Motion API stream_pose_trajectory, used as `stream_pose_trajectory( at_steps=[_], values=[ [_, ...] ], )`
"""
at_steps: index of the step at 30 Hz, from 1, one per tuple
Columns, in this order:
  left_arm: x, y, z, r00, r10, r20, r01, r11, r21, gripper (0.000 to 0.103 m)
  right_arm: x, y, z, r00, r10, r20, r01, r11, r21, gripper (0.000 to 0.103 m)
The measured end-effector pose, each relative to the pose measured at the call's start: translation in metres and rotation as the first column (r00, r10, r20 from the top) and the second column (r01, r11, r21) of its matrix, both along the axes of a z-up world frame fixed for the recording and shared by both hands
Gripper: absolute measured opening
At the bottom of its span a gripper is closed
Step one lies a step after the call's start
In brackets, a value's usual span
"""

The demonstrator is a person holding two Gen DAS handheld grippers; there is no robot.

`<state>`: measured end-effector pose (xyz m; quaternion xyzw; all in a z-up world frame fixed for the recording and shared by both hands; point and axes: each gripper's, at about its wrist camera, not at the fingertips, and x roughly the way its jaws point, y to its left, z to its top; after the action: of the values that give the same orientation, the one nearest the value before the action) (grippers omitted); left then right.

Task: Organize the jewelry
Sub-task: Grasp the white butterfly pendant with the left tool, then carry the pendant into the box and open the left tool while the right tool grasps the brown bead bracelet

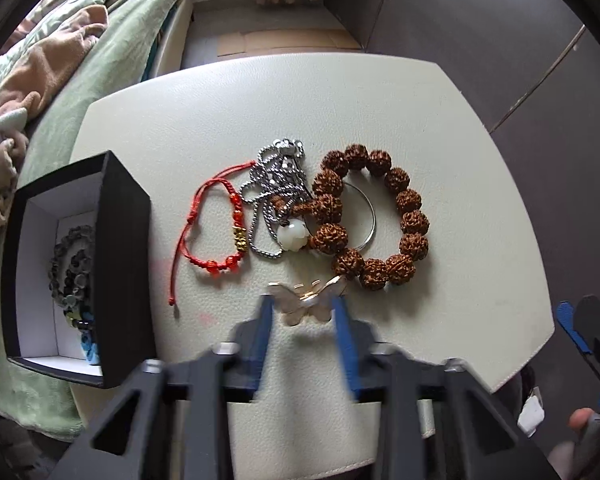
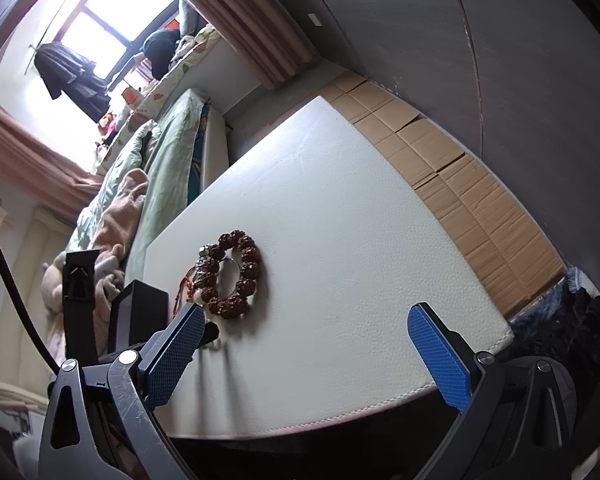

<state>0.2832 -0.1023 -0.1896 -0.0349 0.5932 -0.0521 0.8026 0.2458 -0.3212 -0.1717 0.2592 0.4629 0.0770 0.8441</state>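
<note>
Left gripper (image 1: 303, 306) closest, blue fingers (image 1: 265, 320) pressed on both wings of butterfly brooch (image 1: 306, 300), jaws narrowed to its width, brooch apparently just off table (image 1: 220, 120). Beyond: red cord (image 1: 216, 236), silver chain (image 1: 272, 184), jade pendant (image 1: 293, 238), thin bangle (image 1: 370, 216), brown bead bracelet (image 1: 376, 216), all bunched mid-table and overlapping. Black box (image 1: 124, 248) at left edge, open, dark beads (image 1: 70, 264) already inside.

Right gripper (image 2: 316, 344) over near table edge, jaws wide apart, holding nothing, well clear of pile.

Likely step: carry brooch to box. Keep squeeze light; wings look thin and slick, apt to twist out. Lift straight up first, clear of bracelet touching wingtip. Swing left above red cord, over tall box wall. Lower beside beads, then release. Keep right gripper clear, or ready to steady box.
</note>
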Motion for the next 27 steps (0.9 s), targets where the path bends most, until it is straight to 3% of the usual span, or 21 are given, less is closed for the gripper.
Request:
stream_pose_trajectory(
  at_steps=[4,8,10,12,13,14,16,19,27],
  values=[
    [-0.002,0.014,0.011,1.000,0.005,0.020,-0.005,1.000,-0.025,0.008,0.009,0.015,0.000,1.000,0.027,-0.006,-0.027,1.000,-0.005,0.099],
    [-0.001,0.019,0.015,1.000,0.008,0.023,-0.006,0.997,-0.077,0.008,0.025,0.030,-0.008,0.997,0.059,-0.045,-0.059,0.998,0.000,0.085],
    [-0.004,0.018,0.017,1.000,-0.009,0.030,0.012,0.996,-0.088,0.008,0.029,0.036,-0.012,0.996,0.066,-0.057,-0.066,0.998,-0.004,0.085],
    [-0.002,0.014,0.016,0.999,-0.037,0.028,0.039,0.997,-0.074,0.014,0.032,0.039,-0.015,0.996,0.067,-0.066,-0.068,0.998,-0.002,0.085],
    [-0.002,0.011,0.016,0.998,-0.057,0.028,0.059,0.996,-0.071,0.029,0.031,0.038,-0.015,0.996,0.063,-0.067,-0.063,0.998,0.002,0.085],
    [0.001,0.011,0.015,0.997,-0.066,0.031,0.068,0.995,-0.072,0.050,0.030,0.037,-0.015,0.996,0.058,-0.067,-0.058,0.998,0.004,0.085],
    [0.001,0.007,0.016,0.996,-0.066,0.054,0.070,0.995,-0.072,0.068,0.027,0.032,-0.015,0.996,0.045,-0.071,-0.044,0.999,0.008,0.085],
    [0.006,0.000,0.013,0.995,-0.082,0.062,0.086,0.994,-0.060,0.068,0.021,0.019,-0.014,0.997,0.016,-0.069,-0.015,1.000,0.008,0.085],
    [0.011,-0.029,-0.011,0.976,-0.212,0.043,0.209,0.976,0.062,0.068,0.012,-0.003,-0.013,0.998,-0.028,-0.064,0.029,1.000,0.012,0.085]
  ],
)
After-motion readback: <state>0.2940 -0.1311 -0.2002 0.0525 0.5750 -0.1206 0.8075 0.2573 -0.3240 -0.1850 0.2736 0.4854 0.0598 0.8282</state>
